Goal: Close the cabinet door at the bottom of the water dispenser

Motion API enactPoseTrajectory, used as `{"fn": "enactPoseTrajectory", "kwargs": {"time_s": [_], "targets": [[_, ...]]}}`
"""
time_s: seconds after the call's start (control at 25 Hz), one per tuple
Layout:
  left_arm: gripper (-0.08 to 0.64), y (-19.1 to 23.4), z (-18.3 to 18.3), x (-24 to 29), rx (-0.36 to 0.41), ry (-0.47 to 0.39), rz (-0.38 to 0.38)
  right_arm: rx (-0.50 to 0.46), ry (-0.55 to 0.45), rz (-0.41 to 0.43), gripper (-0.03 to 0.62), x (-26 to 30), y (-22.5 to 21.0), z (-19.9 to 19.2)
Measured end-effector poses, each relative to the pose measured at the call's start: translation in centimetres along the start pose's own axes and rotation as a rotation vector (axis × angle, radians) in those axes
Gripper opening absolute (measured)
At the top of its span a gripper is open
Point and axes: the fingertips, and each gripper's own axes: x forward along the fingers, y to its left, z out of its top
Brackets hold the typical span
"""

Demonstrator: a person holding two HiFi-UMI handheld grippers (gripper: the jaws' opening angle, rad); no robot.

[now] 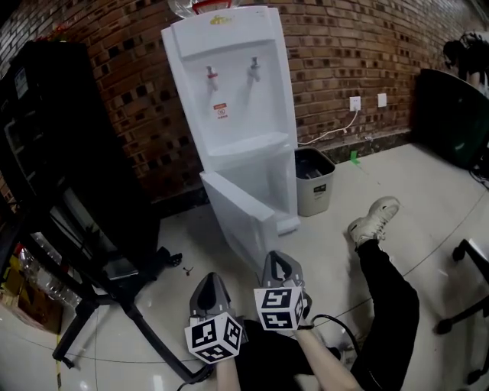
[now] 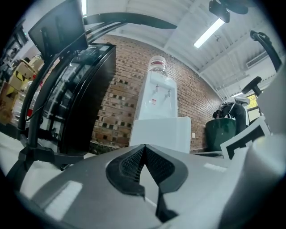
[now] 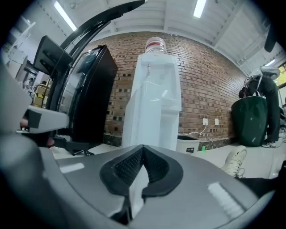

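Left gripper [image 1: 210, 294] and right gripper [image 1: 280, 269], both with jaws pressed together and empty, face the open cabinet door [image 1: 237, 218].
The door stands swung out at the foot of the white water dispenser [image 1: 237, 92], just ahead of the right gripper. It looks like a light, stiff, smooth plastic panel, probably best pushed flat near its free edge rather than grasped.

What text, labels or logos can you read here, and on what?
No text is legible.
Yellow logo at the top of the water dispenser: too blurred to read.
Red-and-white sticker under its taps: too small to read.
White label on the bin: too small to read.
Marker cube on the left hand-held gripper and marker cube on the right hand-held gripper: black-and-white square patterns, no letters.
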Motion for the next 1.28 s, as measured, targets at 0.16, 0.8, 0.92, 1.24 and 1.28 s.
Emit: {"fn": "enactPoseTrajectory", "kwargs": {"time_s": [0.16, 0.8, 0.92, 1.24, 1.28], "targets": [[0.015, -0.7, -0.6, 1.2, -0.005, 0.011, -0.008, 0.005, 0.007, -0.034, 0.003, 1.1, -2.8, -0.1], [0.015, -4.4, -1.8, 8.8, 0.031, 0.019, -0.057, 0.03, -0.024, -0.111, 0.003, 4.8, -9.2, -0.2], [0.015, -4.8, -2.1, 10.1, 0.034, 0.021, -0.066, 0.04, -0.032, -0.119, 0.003, 5.3, -9.7, -0.2], [0.015, -6.1, -3.5, 12.8, 0.05, 0.037, -0.083, 0.039, -0.04, -0.136, 0.003, 6.9, -11.5, -0.2], [0.015, -6.2, -3.6, 13.2, 0.056, 0.038, -0.085, 0.039, -0.039, -0.14, 0.003, 7.1, -11.7, -0.2]]}}
